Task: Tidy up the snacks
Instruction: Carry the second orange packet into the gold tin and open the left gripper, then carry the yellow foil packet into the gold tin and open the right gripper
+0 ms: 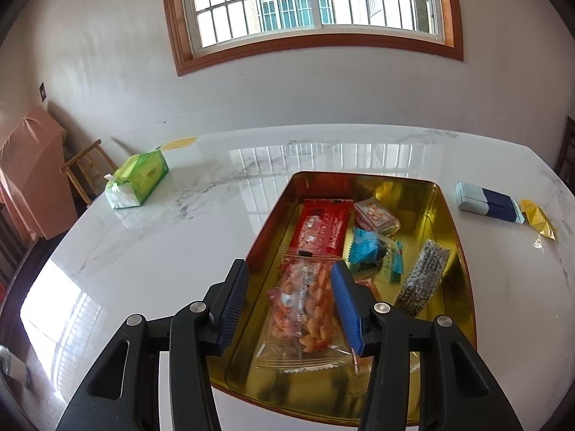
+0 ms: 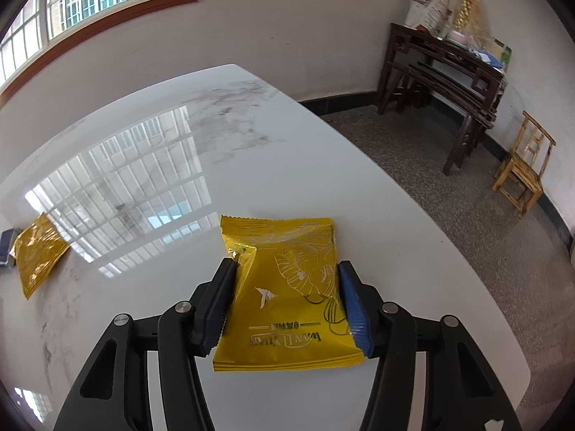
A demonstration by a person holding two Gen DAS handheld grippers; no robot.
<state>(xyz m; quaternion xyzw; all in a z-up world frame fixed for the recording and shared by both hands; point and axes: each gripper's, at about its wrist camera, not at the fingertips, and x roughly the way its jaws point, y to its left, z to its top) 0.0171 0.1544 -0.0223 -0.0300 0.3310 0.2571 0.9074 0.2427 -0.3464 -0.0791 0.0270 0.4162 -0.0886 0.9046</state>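
Note:
A gold tin tray [image 1: 453,237] on the white marble table holds several snacks: a red packet [image 1: 321,228], a clear bag of orange crackers [image 1: 305,309], a blue packet [image 1: 370,249] and a dark sesame bar [image 1: 424,280]. My left gripper [image 1: 289,303] is open above the cracker bag, jaws on either side of it. My right gripper [image 2: 287,303] has its jaws against both sides of a yellow snack packet [image 2: 287,294] lying on the table. A second yellow packet [image 2: 37,253] lies to the far left and also shows in the left wrist view [image 1: 539,221].
A green tissue pack [image 1: 138,179] lies at the table's far left. A blue-and-white pack [image 1: 487,202] lies right of the tray. The table edge [image 2: 413,201] runs close on the right, with a dark wooden sideboard [image 2: 442,82] and a small bamboo chair [image 2: 524,165] beyond.

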